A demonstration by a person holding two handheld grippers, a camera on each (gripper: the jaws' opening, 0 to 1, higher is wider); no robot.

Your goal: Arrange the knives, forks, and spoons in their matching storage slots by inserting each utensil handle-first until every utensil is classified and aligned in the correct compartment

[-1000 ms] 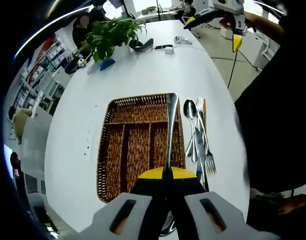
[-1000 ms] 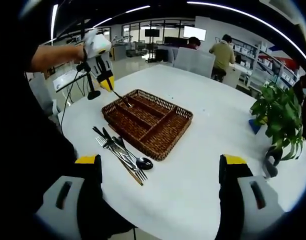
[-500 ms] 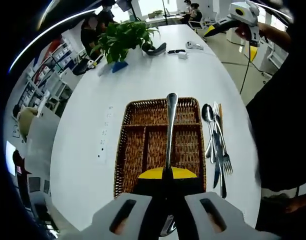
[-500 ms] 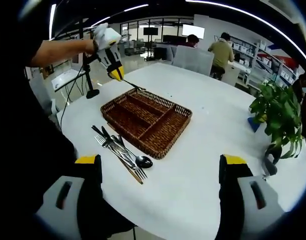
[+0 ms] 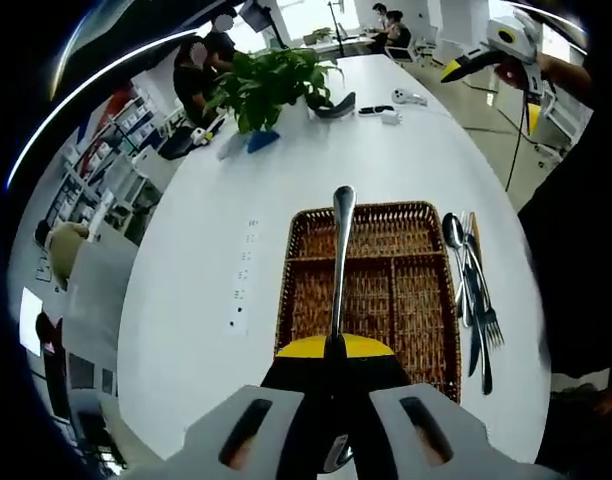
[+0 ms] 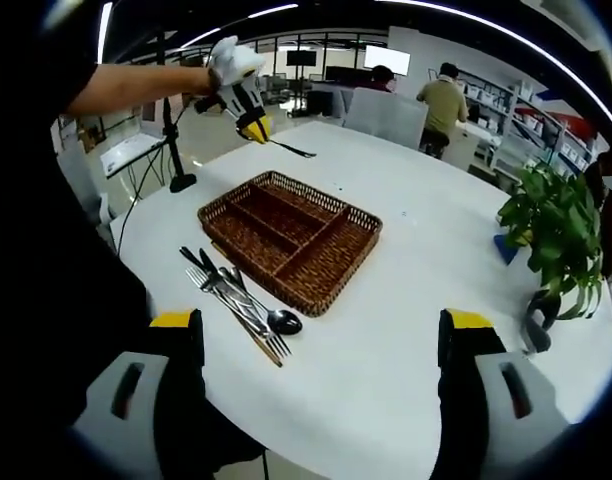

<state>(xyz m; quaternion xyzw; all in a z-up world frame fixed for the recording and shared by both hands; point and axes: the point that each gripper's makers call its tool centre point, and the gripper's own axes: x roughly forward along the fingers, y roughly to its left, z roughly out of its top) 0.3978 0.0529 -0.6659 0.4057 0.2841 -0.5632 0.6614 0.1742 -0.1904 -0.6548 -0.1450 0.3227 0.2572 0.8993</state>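
Left gripper (image 5: 333,350) clamping utensil (image 5: 338,262) handle-forward, hovering over basket (image 5: 369,214) at frame centre. Basket compartments looking empty. Remaining cutlery pile (image 6: 238,300) lying on surface (image 6: 406,300) beside basket, lower left. Right gripper (image 6: 316,345) hanging open, holding nothing. Task barely starting.

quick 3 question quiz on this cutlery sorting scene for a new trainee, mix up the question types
1. True or false: the wicker tray already holds cutlery.
2. What does the left gripper hold? A) a utensil by one end B) a plant C) nothing
3. Fill in: the loose cutlery pile lies on the white table ____ the tray.

Key: 1 false, its compartments look empty. 2 A, a metal utensil above the tray. 3 beside. The right gripper is open and holds nothing.
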